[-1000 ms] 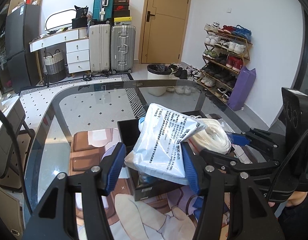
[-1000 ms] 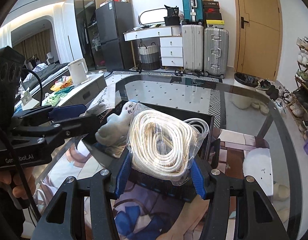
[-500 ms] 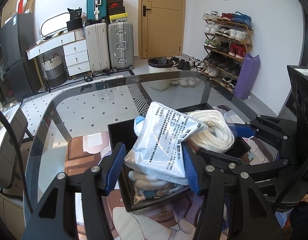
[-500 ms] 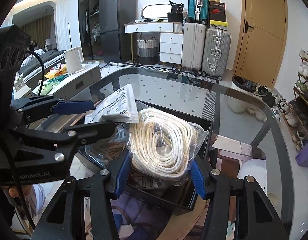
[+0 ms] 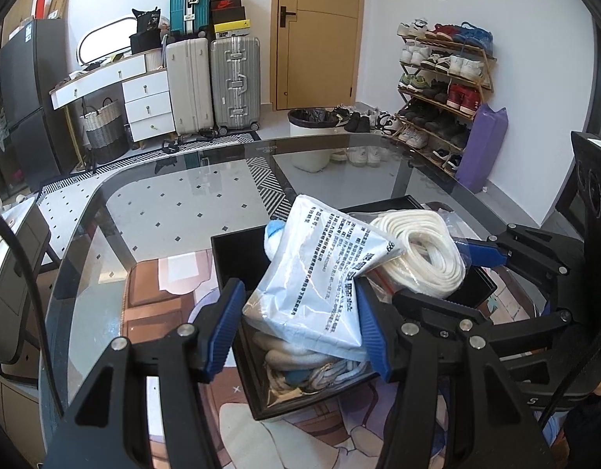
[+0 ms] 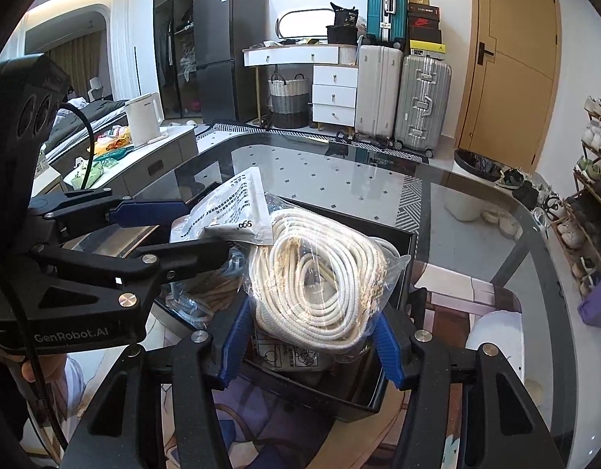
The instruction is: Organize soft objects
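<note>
Both jaws grip: left gripper (image 5: 300, 326) pinches the printed pouch (image 5: 320, 273), right gripper (image 6: 312, 346) the bagged rope coil (image 6: 320, 273), over the black box (image 6: 394, 359); both look light, squashy, slippery film, best held mid-bulk

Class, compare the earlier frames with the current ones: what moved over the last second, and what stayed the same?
Both grippers carried their loads forward over the black box, so more of its inside shows beneath them. The left gripper still clamps the printed plastic bag; the right gripper still clamps the bagged rope coil. Nothing was released.
</note>
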The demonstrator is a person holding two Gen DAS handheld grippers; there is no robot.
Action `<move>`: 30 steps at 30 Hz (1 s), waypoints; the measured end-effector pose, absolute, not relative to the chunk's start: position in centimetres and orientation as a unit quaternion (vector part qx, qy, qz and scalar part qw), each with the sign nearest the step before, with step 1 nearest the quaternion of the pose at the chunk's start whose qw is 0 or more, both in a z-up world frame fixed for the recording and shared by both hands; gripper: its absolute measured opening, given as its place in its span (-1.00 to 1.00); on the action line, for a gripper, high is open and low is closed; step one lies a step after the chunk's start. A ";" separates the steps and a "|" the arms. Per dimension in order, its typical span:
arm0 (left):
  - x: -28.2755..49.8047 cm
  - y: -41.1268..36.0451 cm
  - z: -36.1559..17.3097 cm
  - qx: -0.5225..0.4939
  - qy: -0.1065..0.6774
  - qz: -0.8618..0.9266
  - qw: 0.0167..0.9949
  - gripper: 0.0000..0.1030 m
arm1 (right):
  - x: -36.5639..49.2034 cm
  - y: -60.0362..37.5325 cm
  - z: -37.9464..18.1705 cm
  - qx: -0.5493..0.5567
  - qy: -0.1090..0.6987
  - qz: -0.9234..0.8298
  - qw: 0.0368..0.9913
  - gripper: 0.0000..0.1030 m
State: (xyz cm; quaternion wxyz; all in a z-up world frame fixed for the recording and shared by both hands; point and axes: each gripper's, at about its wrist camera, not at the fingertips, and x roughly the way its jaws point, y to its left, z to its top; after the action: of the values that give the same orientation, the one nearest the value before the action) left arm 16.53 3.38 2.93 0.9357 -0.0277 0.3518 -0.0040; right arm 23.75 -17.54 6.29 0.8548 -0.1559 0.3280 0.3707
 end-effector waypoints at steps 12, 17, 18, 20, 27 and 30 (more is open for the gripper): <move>16.2 3.5 3.1 -0.039 0.354 -0.014 0.934 0.13 | 23.2 -17.9 6.7 -0.156 0.324 0.382 0.851 0.30; 15.7 3.8 3.4 -0.053 0.353 -0.014 0.934 0.16 | 21.6 -18.5 7.5 -0.157 0.291 0.394 0.857 0.72; 15.5 3.7 3.5 -0.052 0.352 -0.014 0.935 0.18 | 21.5 -18.7 7.5 -0.157 0.290 0.394 0.858 0.72; 15.2 3.6 3.7 -0.048 0.347 -0.013 0.937 0.28 | 21.2 -19.1 7.7 -0.156 0.288 0.390 0.861 0.76; 13.7 3.1 4.7 -0.034 0.322 -0.012 0.946 0.77 | 20.1 -20.4 8.3 -0.149 0.276 0.381 0.870 0.97; 12.7 3.2 5.0 -0.036 0.306 -0.006 0.951 0.92 | 19.6 -21.1 8.5 -0.143 0.270 0.382 0.872 0.98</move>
State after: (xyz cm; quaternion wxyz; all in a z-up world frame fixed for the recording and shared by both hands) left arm 12.74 3.23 5.00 0.9513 -0.0360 0.3062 -0.0065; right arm 19.59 -21.14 8.50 0.8718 -0.1434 0.2703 0.3825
